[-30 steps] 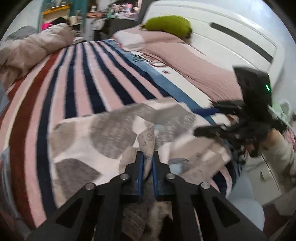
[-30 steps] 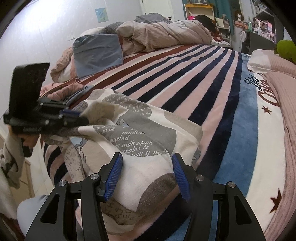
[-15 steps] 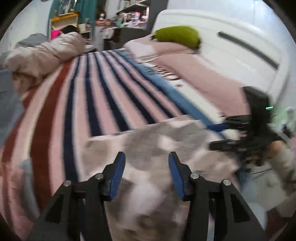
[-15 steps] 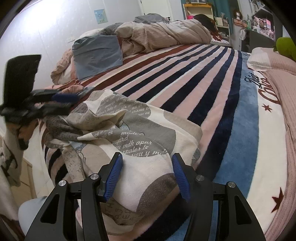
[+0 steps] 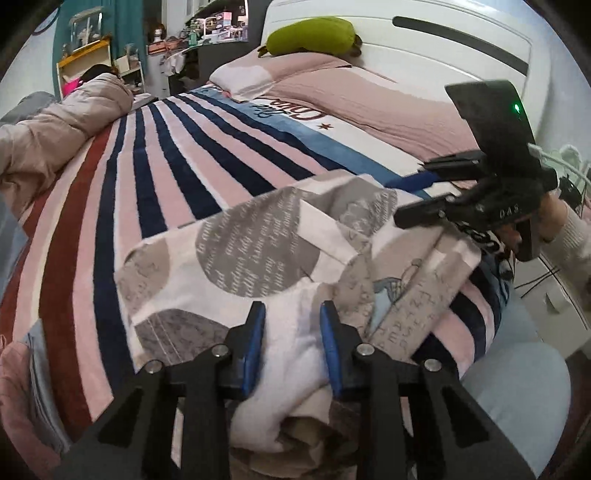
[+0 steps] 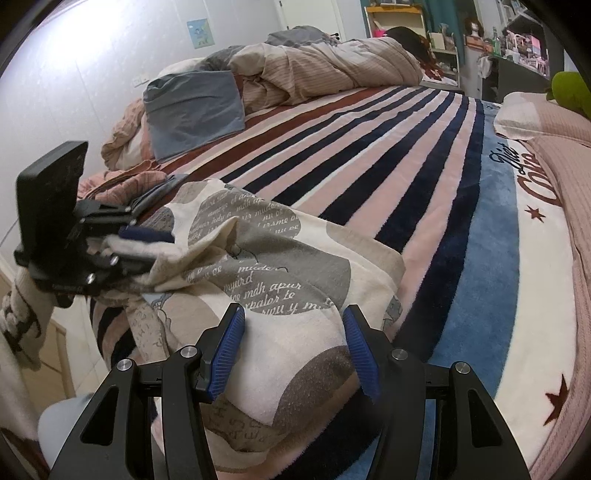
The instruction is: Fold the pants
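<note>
The pants (image 5: 258,240) are cream with grey printed circles and lie bunched at the near edge of the striped bed; they also show in the right wrist view (image 6: 288,280). My left gripper (image 5: 291,317) is open, its blue pads on either side of a cloth fold; it shows in the right wrist view (image 6: 147,247) at the pants' left end. My right gripper (image 6: 295,325) is open over the pants' near edge and shows in the left wrist view (image 5: 410,195) at the right.
The striped blanket (image 6: 369,155) covers the bed. A rumpled duvet (image 6: 325,66) and a grey pillow (image 6: 192,107) lie at the far side. Pink pillows (image 5: 369,99) and a green cushion (image 5: 310,35) sit by the white headboard (image 5: 443,40).
My left gripper let go of the pants fold and opened, then settled low over the cloth. The right gripper stayed open in place.
</note>
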Demonstrator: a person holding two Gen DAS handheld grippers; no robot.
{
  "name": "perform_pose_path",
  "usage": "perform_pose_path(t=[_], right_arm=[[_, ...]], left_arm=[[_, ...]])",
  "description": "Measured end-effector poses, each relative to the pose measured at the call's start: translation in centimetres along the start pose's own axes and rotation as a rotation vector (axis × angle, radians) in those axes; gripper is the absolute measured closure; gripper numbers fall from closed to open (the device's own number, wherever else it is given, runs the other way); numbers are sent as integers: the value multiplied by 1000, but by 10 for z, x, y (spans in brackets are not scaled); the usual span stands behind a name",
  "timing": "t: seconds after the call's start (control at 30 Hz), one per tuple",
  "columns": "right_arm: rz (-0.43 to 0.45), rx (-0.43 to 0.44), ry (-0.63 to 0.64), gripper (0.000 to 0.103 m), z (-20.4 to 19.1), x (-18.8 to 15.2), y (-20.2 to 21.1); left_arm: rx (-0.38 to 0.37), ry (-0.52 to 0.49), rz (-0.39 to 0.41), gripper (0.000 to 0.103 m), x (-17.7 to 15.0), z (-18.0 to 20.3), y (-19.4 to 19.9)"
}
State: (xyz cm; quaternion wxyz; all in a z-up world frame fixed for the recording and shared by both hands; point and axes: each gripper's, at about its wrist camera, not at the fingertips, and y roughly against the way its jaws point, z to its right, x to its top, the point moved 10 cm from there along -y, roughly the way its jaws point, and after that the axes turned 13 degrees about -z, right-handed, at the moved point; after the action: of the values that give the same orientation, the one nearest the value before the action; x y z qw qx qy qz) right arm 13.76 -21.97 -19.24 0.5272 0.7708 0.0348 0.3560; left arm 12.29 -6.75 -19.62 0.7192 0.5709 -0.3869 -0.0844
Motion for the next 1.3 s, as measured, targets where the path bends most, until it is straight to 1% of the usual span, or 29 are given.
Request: perform_pose_path(t=[0.13,0.17,0.2,0.23,0.27,0.3,0.33,0.37,0.4,0.43,0.5,0.6,0.67,0.8,0.9,0.93,0.97,1.03,1.1,1.2,1.3], right_arm=[[2,-2,2,51,-1,1,-1],[2,-1,1,51,0,1,-1],[2,0,0,51,0,1,-1],[2,1,0,51,-1,1,-1],[2,3,-2,51,-1,1,-1],[2,5,-2,51,-1,1,-1],[3,6,-2,51,-2,2,-1],[3,6,-3,51,-1,2,-1],[4,6,-3,51,-1,2,-1],[4,6,-3,51,-1,2,-1],[4,8,-4,51,-1,2,-1],[5,12,-7,51,0,2,0],[5,14,-9,51,1,2,0],[6,18,-12,51,1,2,0],[7,19,-13,51,2,2,0],[7,19,-13,51,1,2,0],[6,18,-13,51,2,1,0],[5,15,-14,51,2,1,0],[4,15,-14,51,2,2,1],[4,15,-14,51,3,1,1],[3,9,-18,51,3,2,2]], left_arm=[[-9,27,-3,76,-1,-1,-3],[-1,25,-2,73,-1,-1,-3],[13,24,-2,66,1,-1,-4],[37,24,-1,61,2,-3,-4],[45,21,-1,56,3,-3,-6],[33,22,-7,57,3,-3,-7],[12,29,-12,58,3,-1,-7],[-16,32,-14,66,4,1,-7],[-40,26,-14,77,4,5,-6],[-50,13,-14,81,4,9,-5],[-25,-9,-3,91,5,13,-3],[4,-9,40,92,8,14,7],[12,21,81,92,11,8,16],[44,143,161,93,15,-20,31],[88,244,210,94,11,-46,40],[108,279,222,95,9,-56,42],[129,313,228,98,6,-65,43],[167,373,240,98,-3,-85,44],[191,407,237,98,-9,-97,42],[189,451,215,98,-19,-110,34],[200,458,203,98,-25,-114,33]])
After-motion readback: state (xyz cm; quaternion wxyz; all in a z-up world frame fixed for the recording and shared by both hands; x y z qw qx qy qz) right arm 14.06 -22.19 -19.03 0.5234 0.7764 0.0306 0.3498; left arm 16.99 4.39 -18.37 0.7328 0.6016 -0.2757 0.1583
